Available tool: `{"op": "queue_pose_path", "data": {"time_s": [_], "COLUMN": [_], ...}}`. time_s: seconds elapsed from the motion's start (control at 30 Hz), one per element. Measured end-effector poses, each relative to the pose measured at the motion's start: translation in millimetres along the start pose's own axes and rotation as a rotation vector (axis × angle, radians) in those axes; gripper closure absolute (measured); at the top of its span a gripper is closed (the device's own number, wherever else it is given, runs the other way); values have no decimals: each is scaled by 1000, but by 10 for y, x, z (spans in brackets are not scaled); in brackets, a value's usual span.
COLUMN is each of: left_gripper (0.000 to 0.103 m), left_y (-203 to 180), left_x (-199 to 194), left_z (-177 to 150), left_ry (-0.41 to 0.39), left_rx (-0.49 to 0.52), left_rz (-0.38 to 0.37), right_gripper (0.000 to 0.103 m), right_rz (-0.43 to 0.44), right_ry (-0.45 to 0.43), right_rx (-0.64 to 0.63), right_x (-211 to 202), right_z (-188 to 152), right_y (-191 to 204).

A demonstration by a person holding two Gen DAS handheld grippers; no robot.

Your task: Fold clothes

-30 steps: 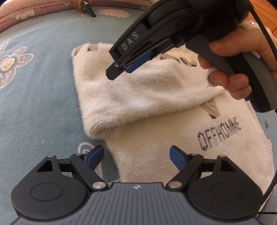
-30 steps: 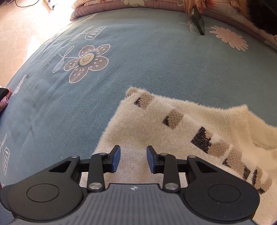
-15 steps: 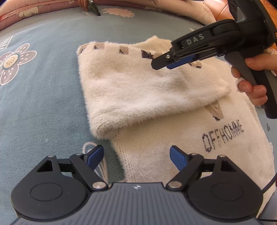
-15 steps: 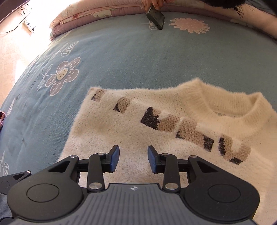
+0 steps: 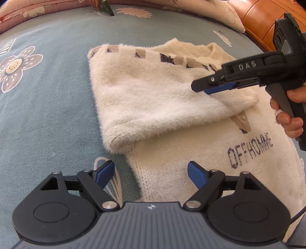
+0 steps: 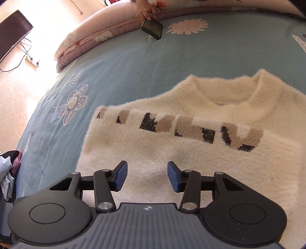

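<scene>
A fluffy cream sweater with brown and black blocks and the word OFFHOMME lies on the blue flowered bedspread. One sleeve is folded across its chest. My left gripper is open just above the sweater's lower left edge, nothing between its blue pads. My right gripper, held by a hand, hovers over the folded sleeve's right end in the left wrist view. In the right wrist view the right gripper hangs over the sweater below the collar; its jaws are opening, with nothing between them.
A dark phone lies at the far edge of the bed under another person's hand. A pink quilt roll borders the bed. A wooden headboard stands at right, a dark screen on the floor at left.
The right gripper has slid to the right across the sweater, from its left shoulder toward the collar, rolled, and its jaws have widened. The left gripper has stayed put.
</scene>
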State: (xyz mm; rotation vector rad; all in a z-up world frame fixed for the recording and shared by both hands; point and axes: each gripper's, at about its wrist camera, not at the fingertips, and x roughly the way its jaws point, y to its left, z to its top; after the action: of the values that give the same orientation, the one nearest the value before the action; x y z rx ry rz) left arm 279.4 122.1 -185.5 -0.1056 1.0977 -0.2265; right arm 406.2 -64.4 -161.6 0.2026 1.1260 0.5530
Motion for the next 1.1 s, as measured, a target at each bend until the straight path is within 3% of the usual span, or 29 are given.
{"op": "queue_pose_path", "data": {"time_s": [0.2,0.4,0.5,0.67,0.93,1.0,1.1], "left_gripper": [20,20,20,20,20,20,20], "left_y": [58,70,99,141,95,99,133], "left_x": [-32,-34,-30,-55,-63,-57,-61], "left_z": [-1,5,10,15,4,5,5], "left_ry": [-6,-12,-11,-16,-20,-18,-17], "left_rx": [-16,-23,-31,-42,-27,-29,-39], "left_rz": [-1,7,11,2,4,4,1], "right_gripper": [52,51,51,55,51,44,44], "right_rz": [7,36,-12,34,-97,-83,-73], "right_ry": [-29,-93,-141,-175,-227,-236,-203], "right_rx": [61,27,2,139,214,206,170], "right_x": [-189,-139,-2,-31,-572,-624,-568], "right_z": [-140,10,81,9,-163,-175,-209], "right_y": [-253,-46,-18,-471,-866,-845,-779]}}
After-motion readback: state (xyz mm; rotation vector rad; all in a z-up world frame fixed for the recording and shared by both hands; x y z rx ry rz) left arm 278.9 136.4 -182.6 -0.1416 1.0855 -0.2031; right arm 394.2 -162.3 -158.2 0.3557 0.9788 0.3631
